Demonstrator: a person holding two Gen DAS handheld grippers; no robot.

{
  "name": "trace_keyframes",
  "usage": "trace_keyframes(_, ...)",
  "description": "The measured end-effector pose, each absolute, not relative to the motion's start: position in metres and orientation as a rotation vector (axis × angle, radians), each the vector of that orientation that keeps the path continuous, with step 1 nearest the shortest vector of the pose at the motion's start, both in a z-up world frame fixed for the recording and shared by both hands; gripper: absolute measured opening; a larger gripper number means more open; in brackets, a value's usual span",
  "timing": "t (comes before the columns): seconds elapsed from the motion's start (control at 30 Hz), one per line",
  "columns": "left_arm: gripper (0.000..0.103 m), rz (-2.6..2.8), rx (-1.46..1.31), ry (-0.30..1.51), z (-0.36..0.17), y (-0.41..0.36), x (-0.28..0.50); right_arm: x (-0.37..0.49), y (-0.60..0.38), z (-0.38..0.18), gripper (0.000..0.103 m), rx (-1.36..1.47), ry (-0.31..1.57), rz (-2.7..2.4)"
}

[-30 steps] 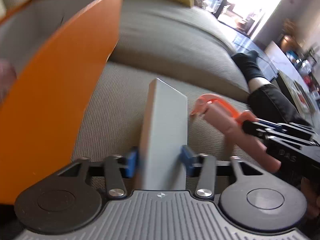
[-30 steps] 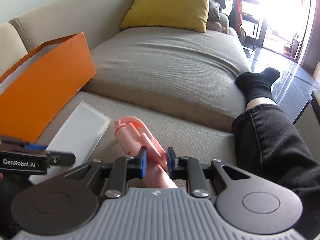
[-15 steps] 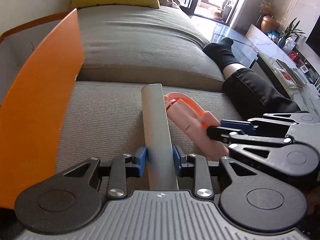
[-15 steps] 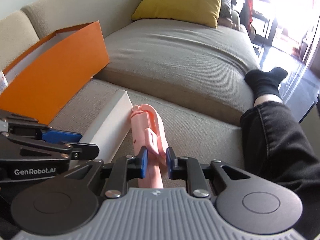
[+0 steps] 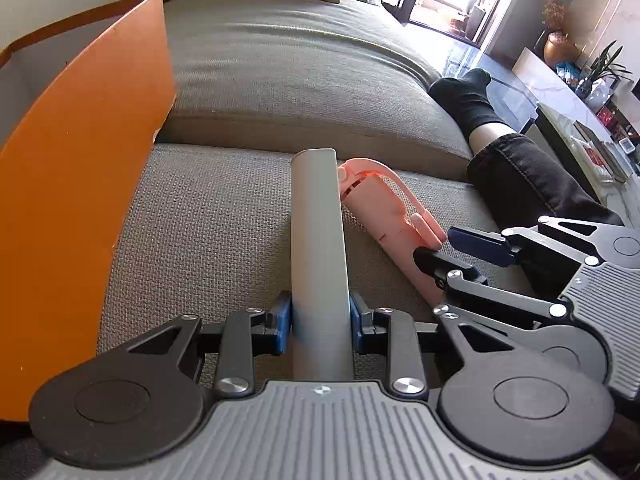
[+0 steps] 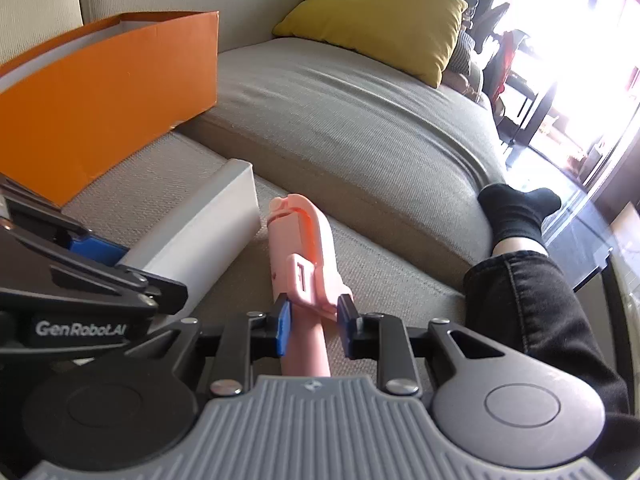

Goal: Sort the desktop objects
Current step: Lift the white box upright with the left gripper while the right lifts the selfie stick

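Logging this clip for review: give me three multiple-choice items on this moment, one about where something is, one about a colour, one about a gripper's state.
1. Where is the orange box?
A. On the sofa, left of both grippers
B. On the floor
C. On the yellow cushion

2. What colour is the tool in the right gripper?
A. Blue
B. Pink
C. Green

3. What is the left gripper doing?
A. Hanging open
B. Shut on nothing
C. Shut on the white box

Answers:
1. A, it stands on the sofa cushion at the left of both views.
2. B, the pink tool sits between its pads.
3. C, both blue pads press the box's sides.
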State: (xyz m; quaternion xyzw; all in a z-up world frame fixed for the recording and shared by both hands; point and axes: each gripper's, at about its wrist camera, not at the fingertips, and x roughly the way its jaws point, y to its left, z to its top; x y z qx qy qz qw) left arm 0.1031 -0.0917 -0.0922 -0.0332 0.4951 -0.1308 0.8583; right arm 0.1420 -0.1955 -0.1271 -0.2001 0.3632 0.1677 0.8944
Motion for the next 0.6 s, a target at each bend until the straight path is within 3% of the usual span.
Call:
trace_keyframes(0.13,0.032,-0.268,-0.082,1.039,-0.092,-0.087,0.103,0.143,-0.19,-0.128,0.038,-0.453,0.723,0.318)
trace_keyframes(0.23,0.032,-0.264,-0.084,1.035,-0.092,-0.085,0.103,0.142,-0.186,-0.128,0.039,-0.478,0.703,0.316)
trace_keyframes(0.5,0.032,-0.259,-0.101,1.031,-0.092,-0.079,0.105,0.151,-0.183,-0.134,0.036,-0.449,0.71,0.329)
trace_keyframes(0.6,0.032,-0.261,-0.094,1.028,-0.092,-0.079,0.104,0.149,-0.185,-0.131,0.026,-0.42,0.697,0.316)
